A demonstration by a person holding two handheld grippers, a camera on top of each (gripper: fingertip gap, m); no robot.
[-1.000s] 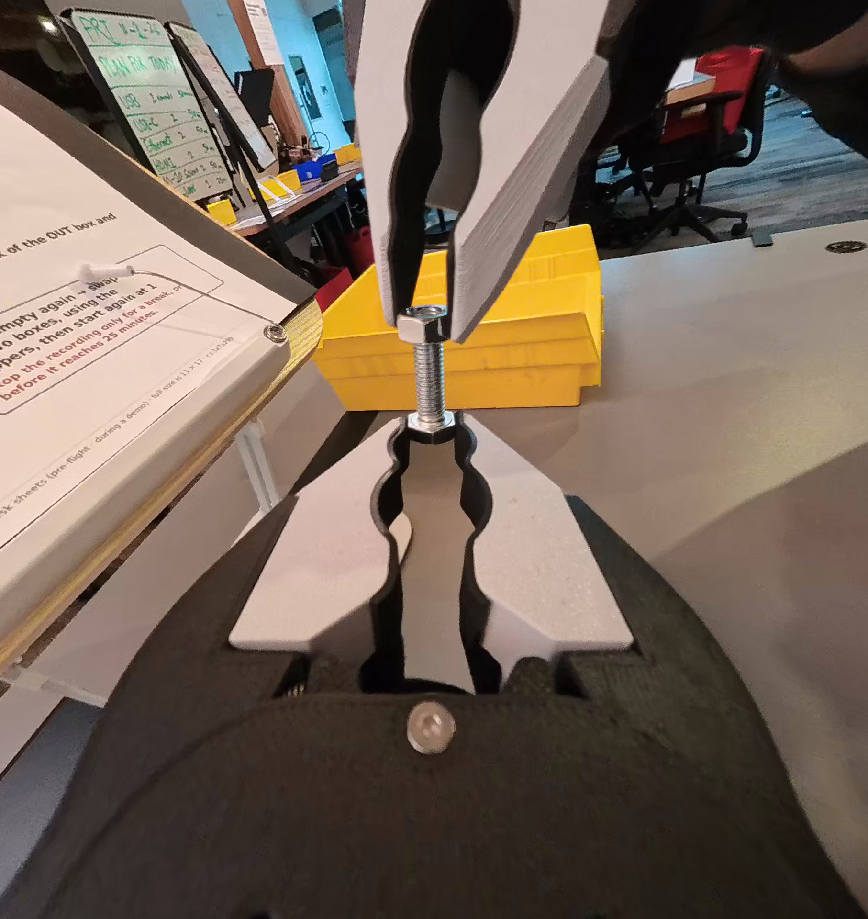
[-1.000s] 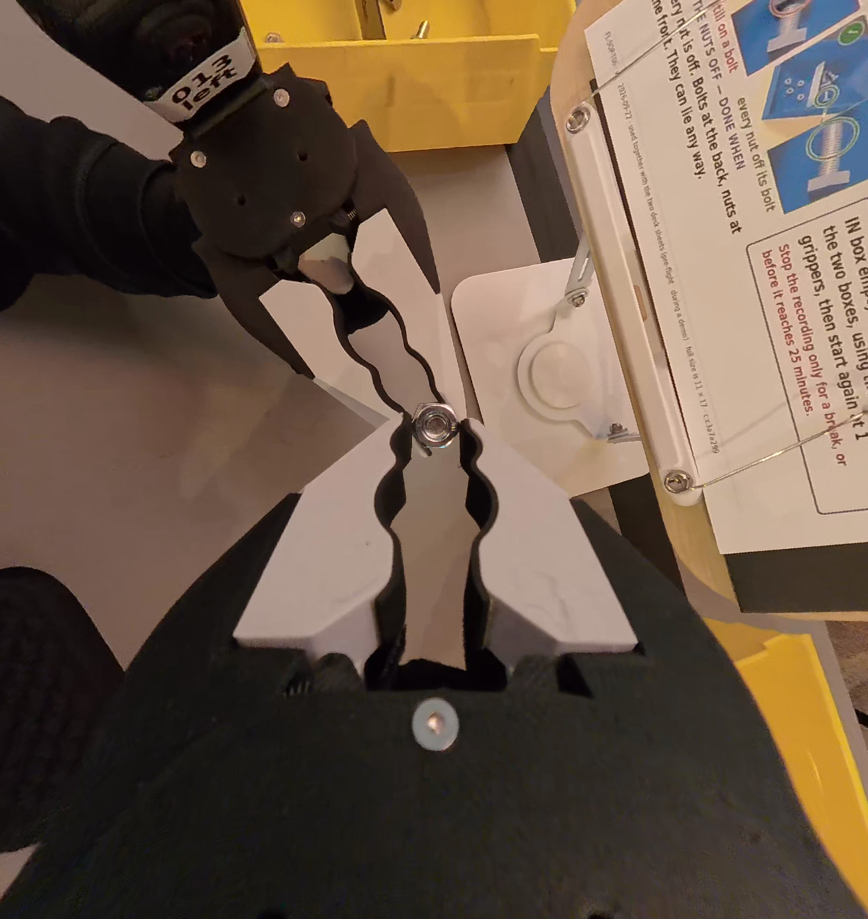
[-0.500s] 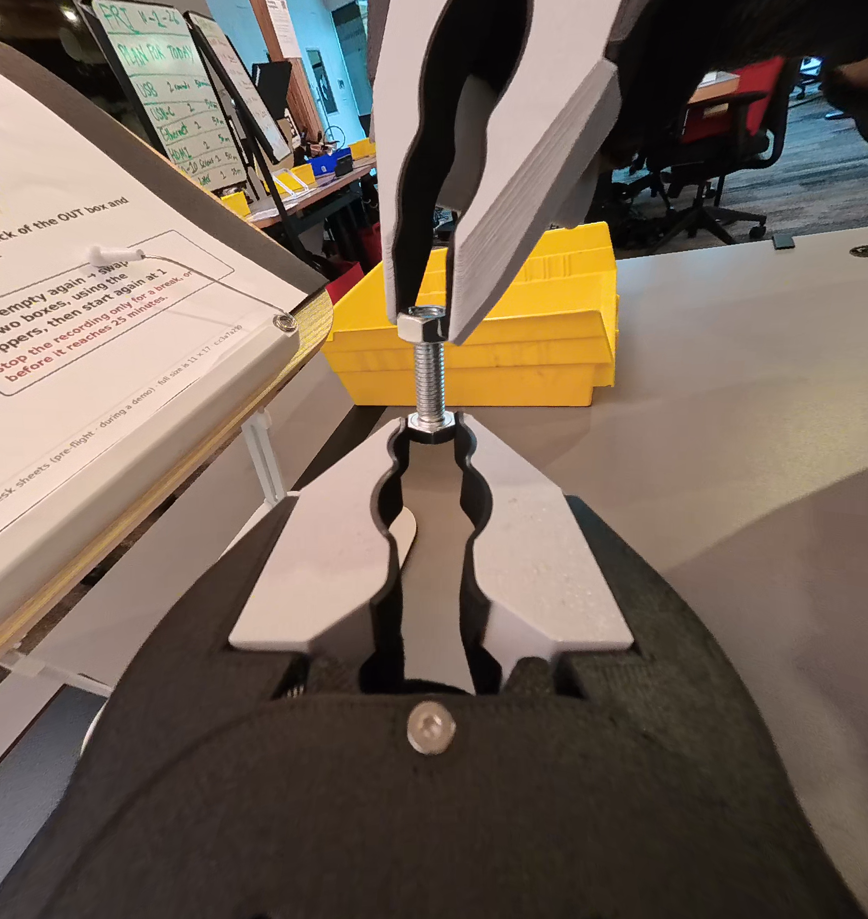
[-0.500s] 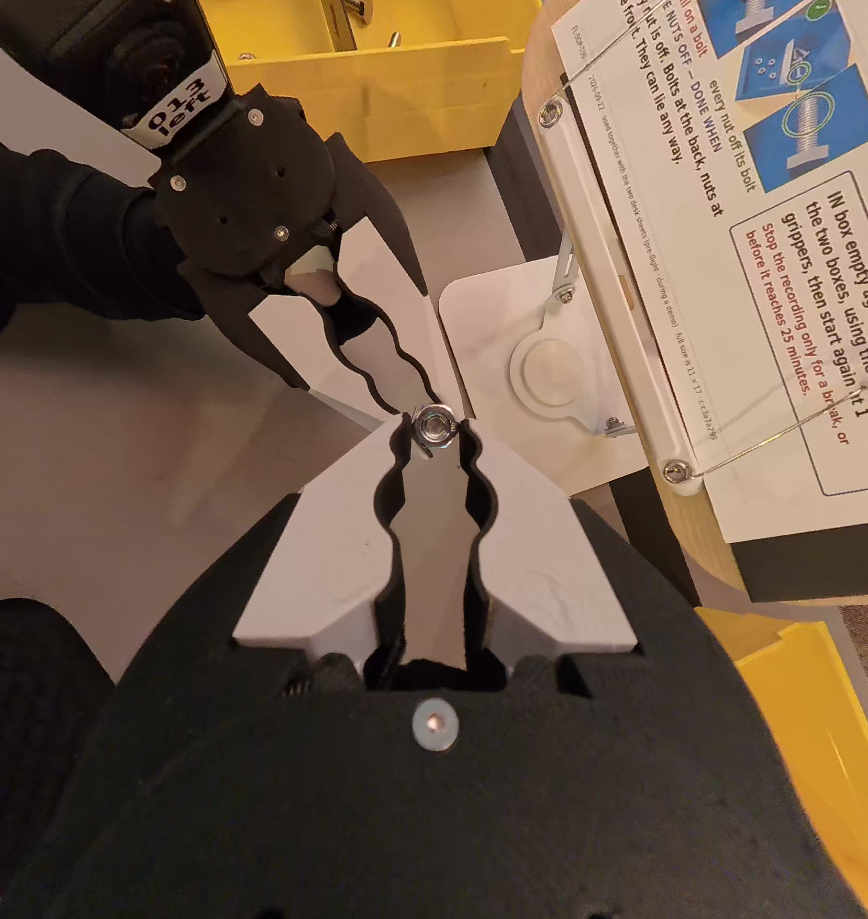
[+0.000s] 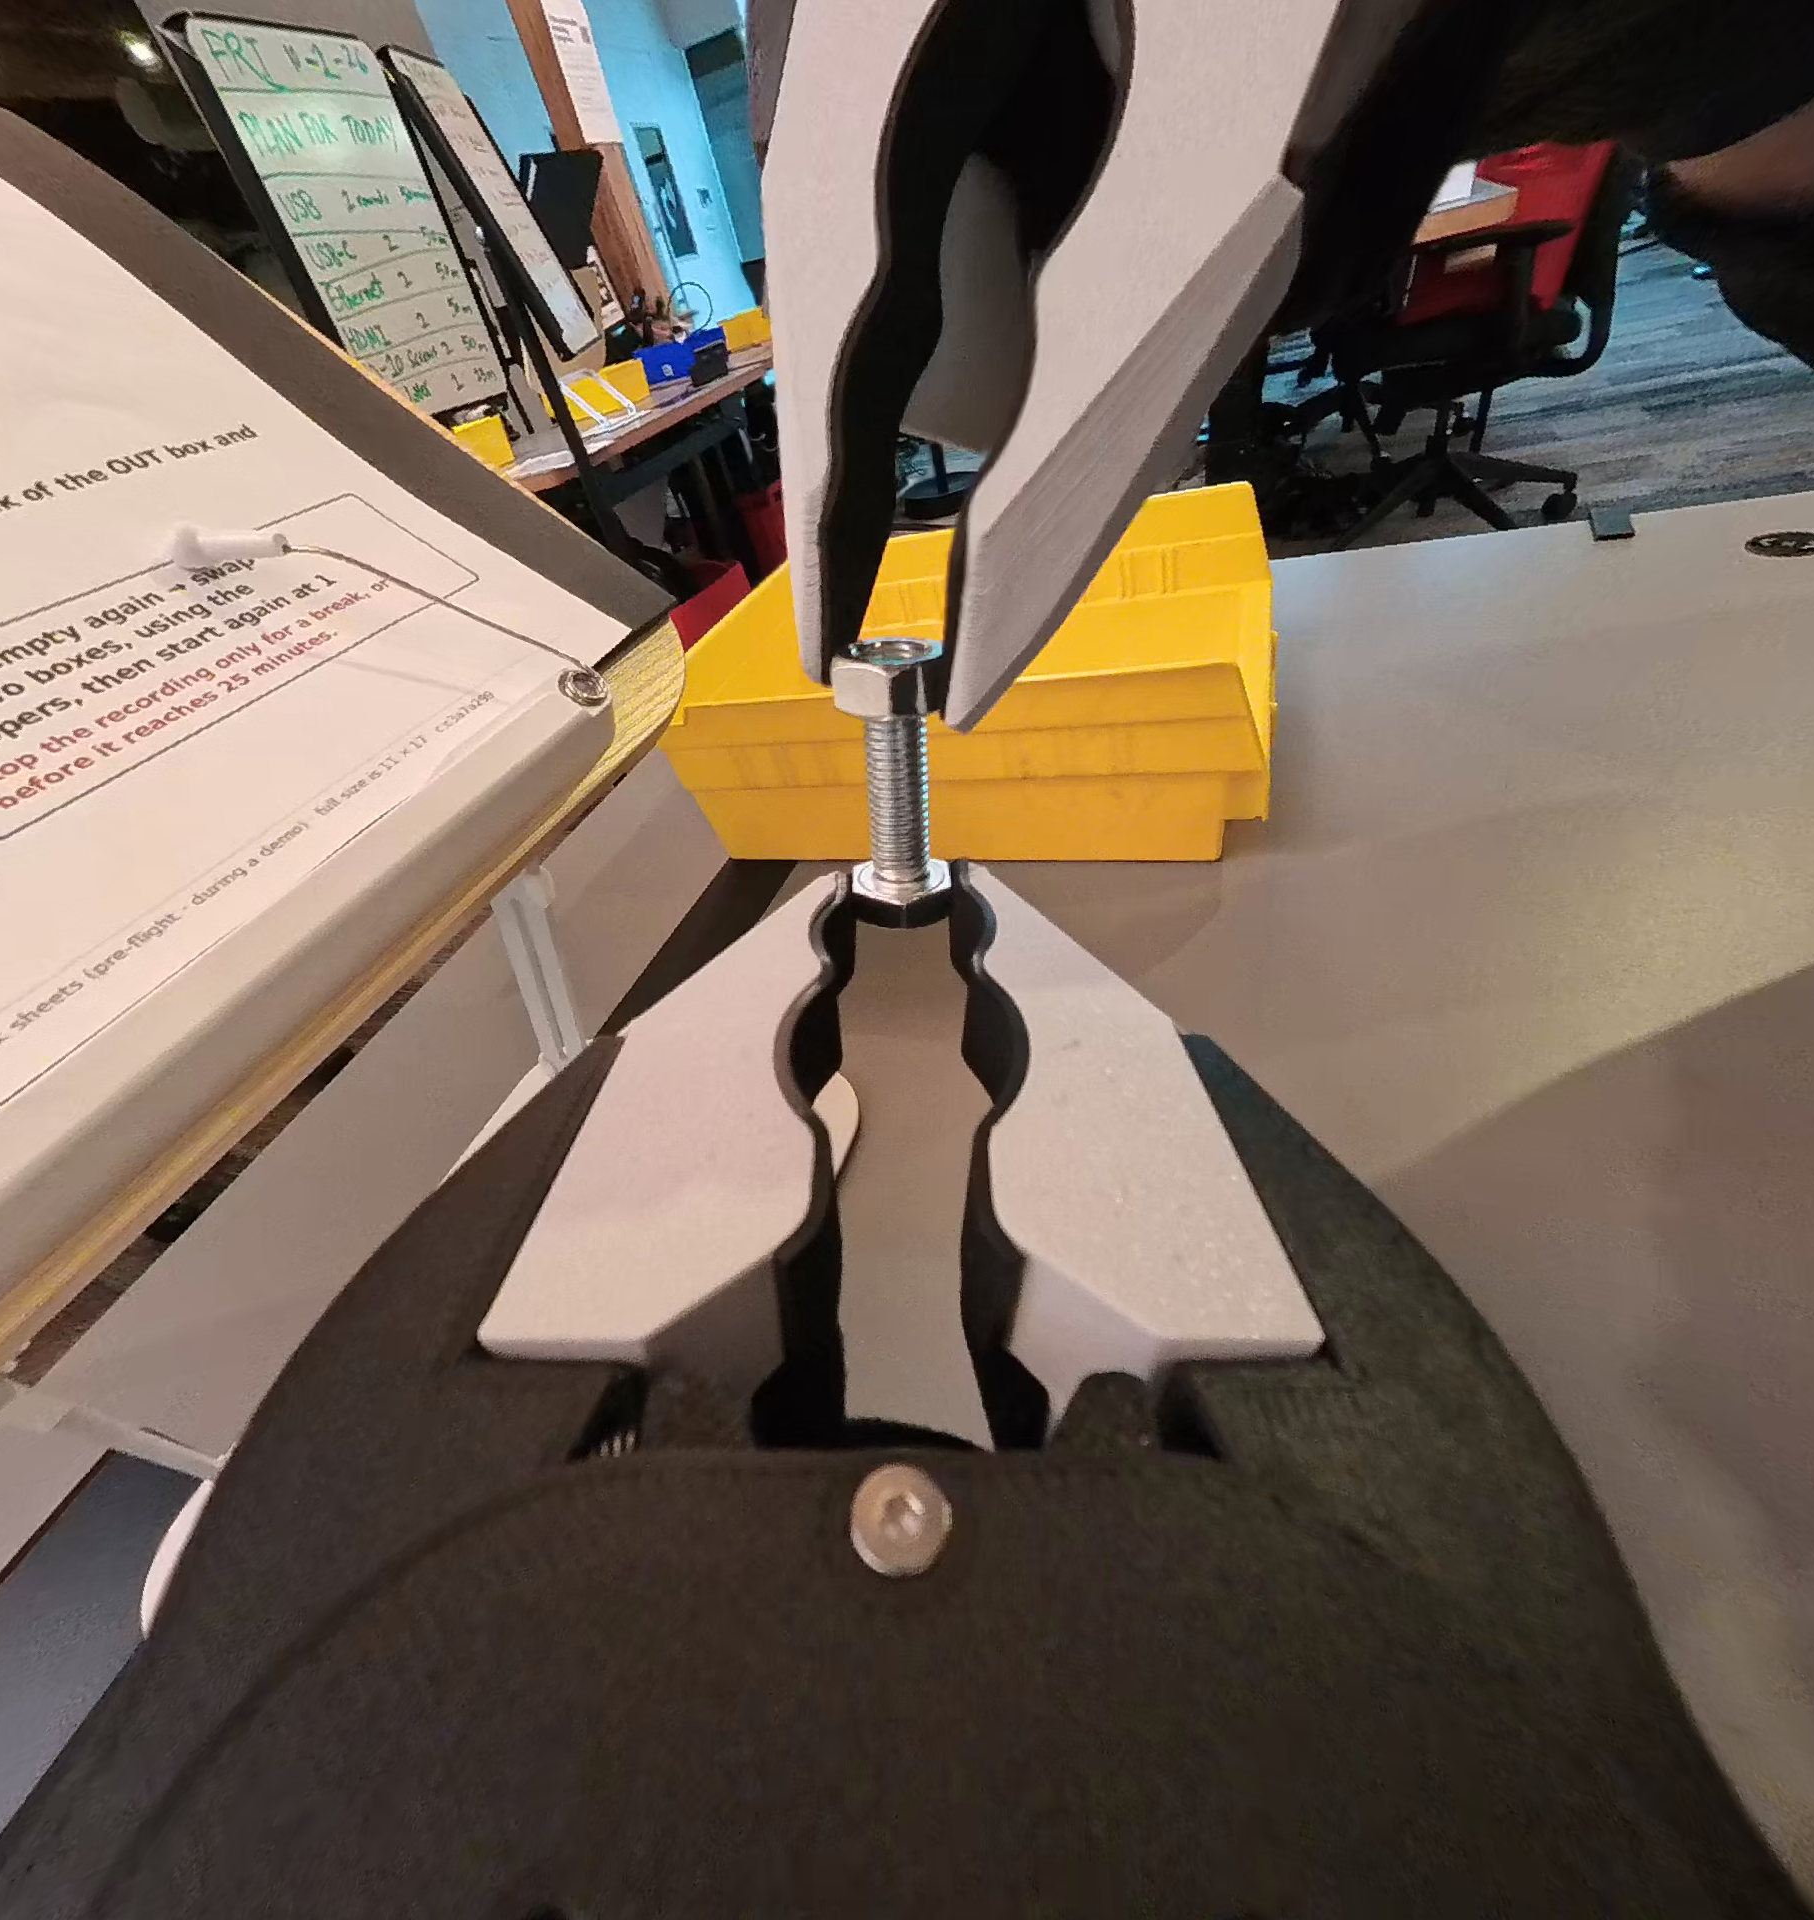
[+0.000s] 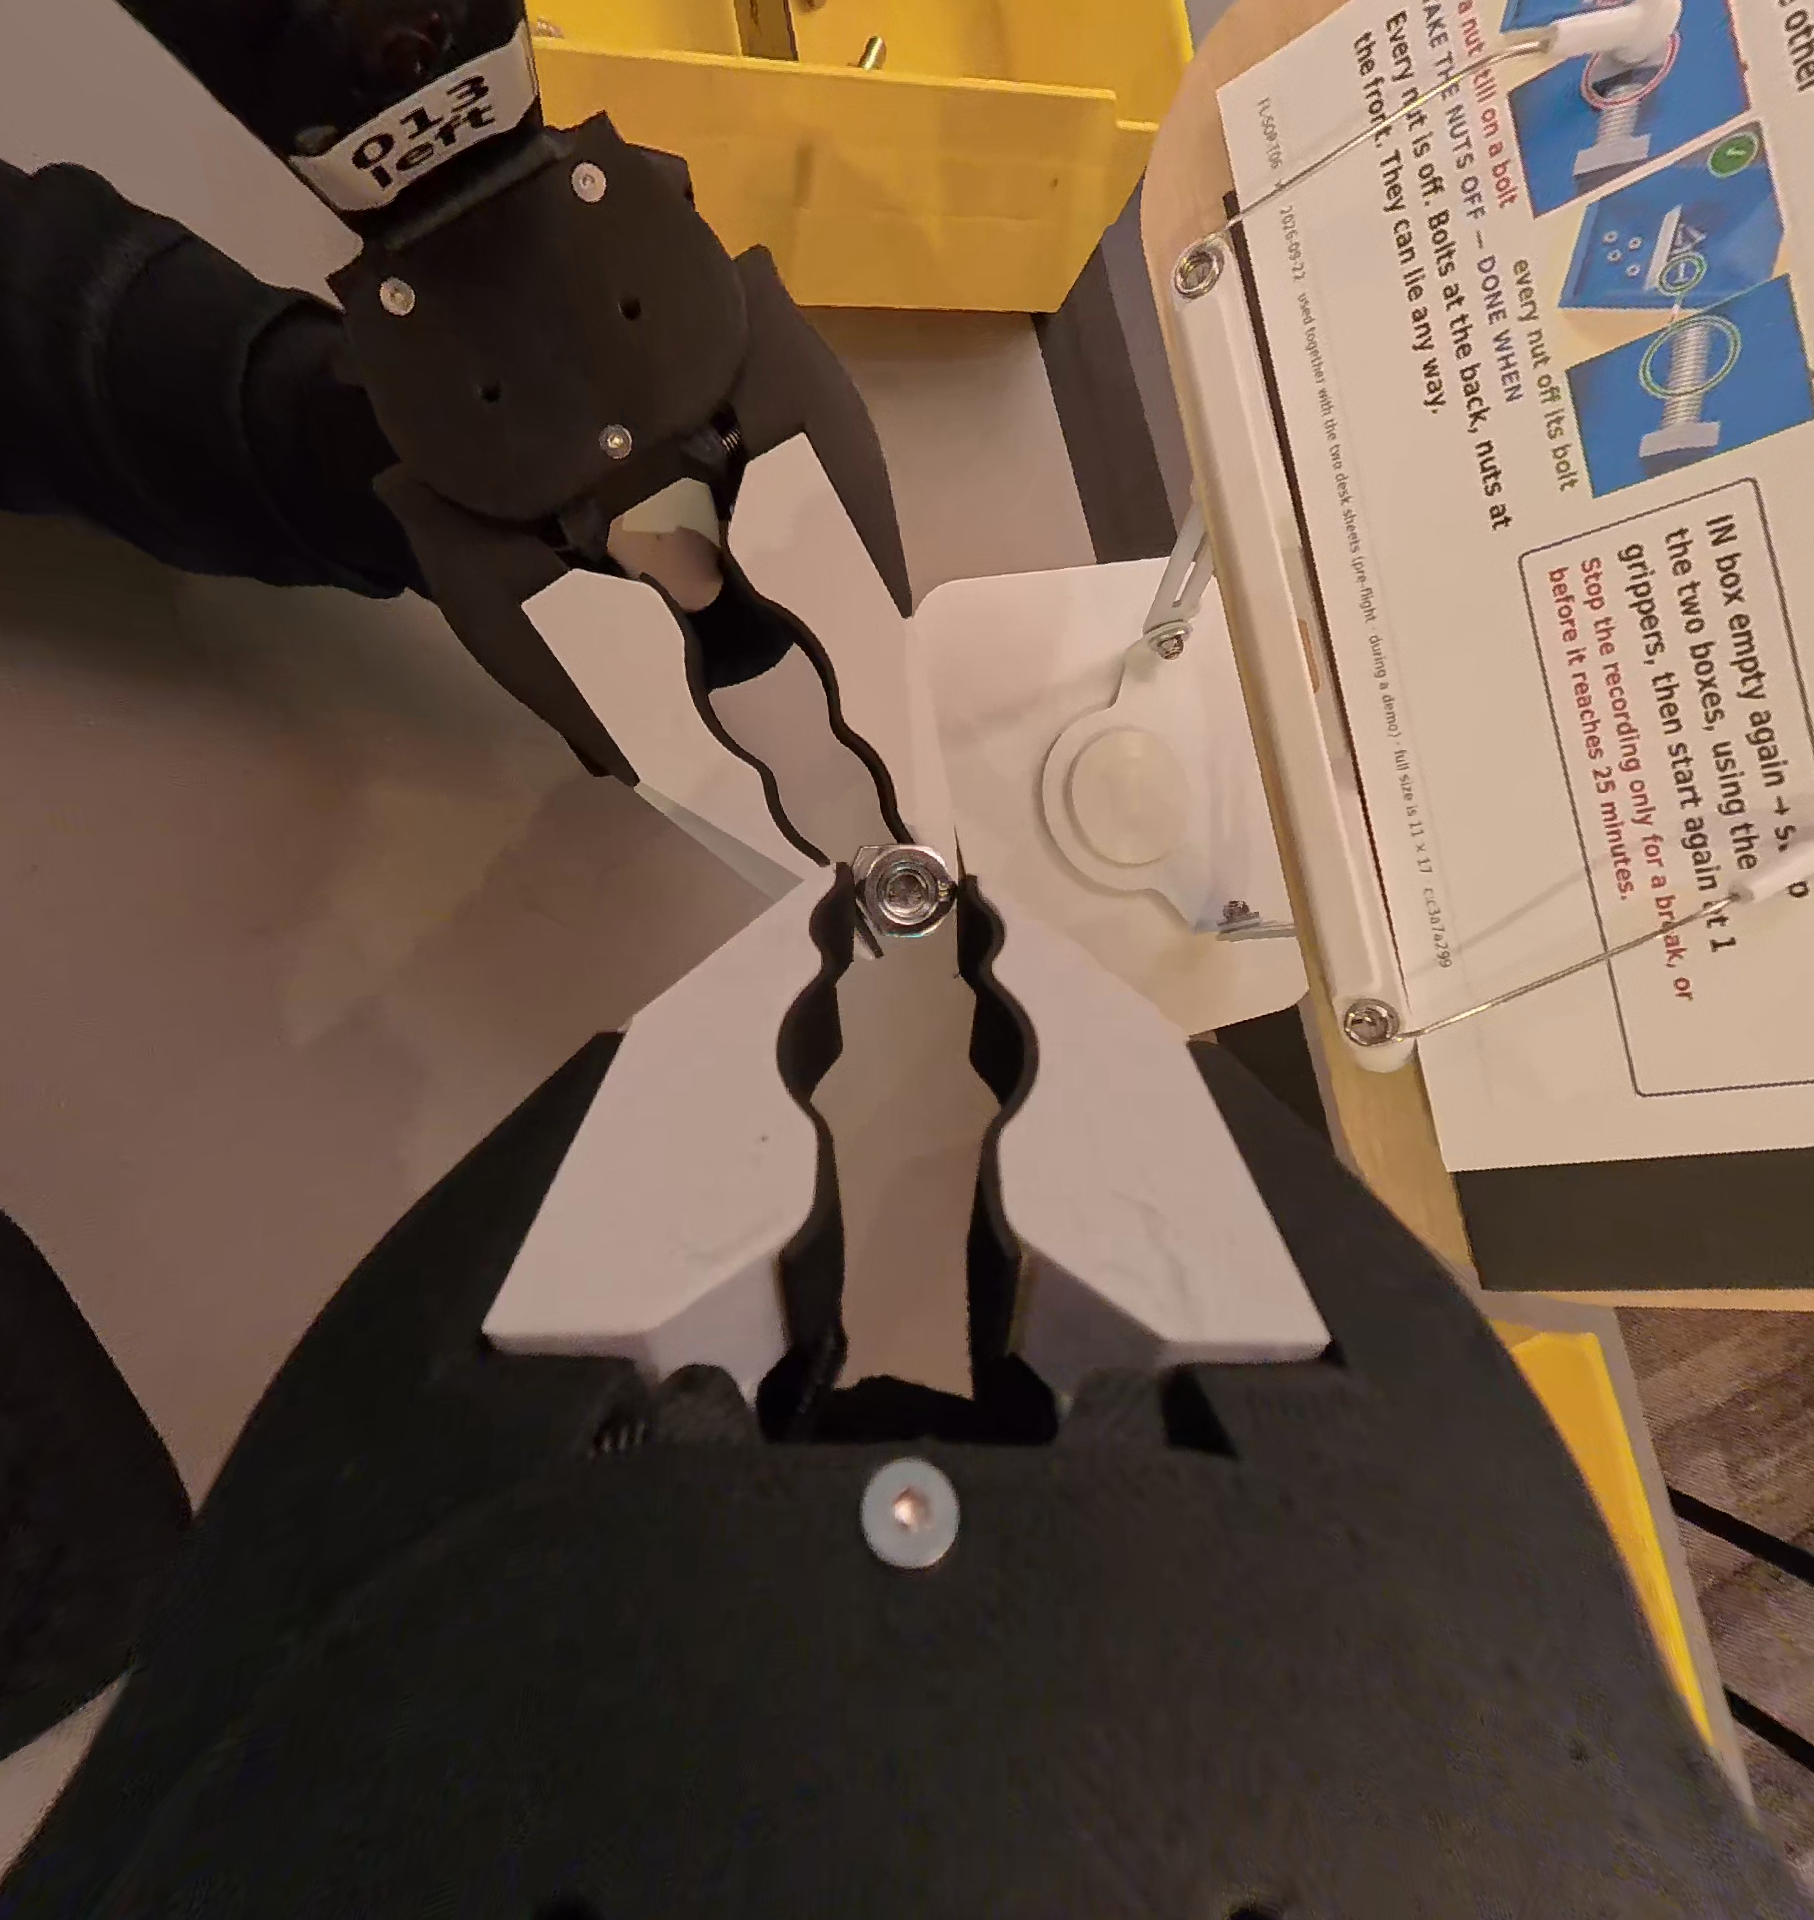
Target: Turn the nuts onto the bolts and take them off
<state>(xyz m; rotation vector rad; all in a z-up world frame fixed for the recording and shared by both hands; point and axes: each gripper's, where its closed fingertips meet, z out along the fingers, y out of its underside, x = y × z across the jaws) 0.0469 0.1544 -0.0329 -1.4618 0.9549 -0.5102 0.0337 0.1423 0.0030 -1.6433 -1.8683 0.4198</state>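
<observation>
A silver bolt (image 5: 898, 790) stands upright above the grey table. My left gripper (image 5: 898, 899) is shut on the bolt's hex head at the bottom. My right gripper (image 5: 892, 707) comes down from above and is shut on the nut (image 5: 885, 681) at the top end of the thread. In the right wrist view I look down the bolt's axis: the nut (image 6: 898, 894) sits between my right gripper's (image 6: 901, 909) tips, and the left gripper (image 6: 872, 847) reaches in from the upper left, held by a black-gloved hand.
A yellow bin (image 5: 1090, 790) stands on the table behind the bolt. Another yellow bin (image 6: 882, 208) holding bolts is beyond the left gripper. A tilted instruction board (image 5: 207, 675) on a white stand (image 6: 1017, 675) is close on the left. The grippers are tip to tip, or close to it.
The right gripper has turned a little around the bolt's axis with the nut held. The left gripper keeps its hold on the bolt head. Both views have shifted slightly.
</observation>
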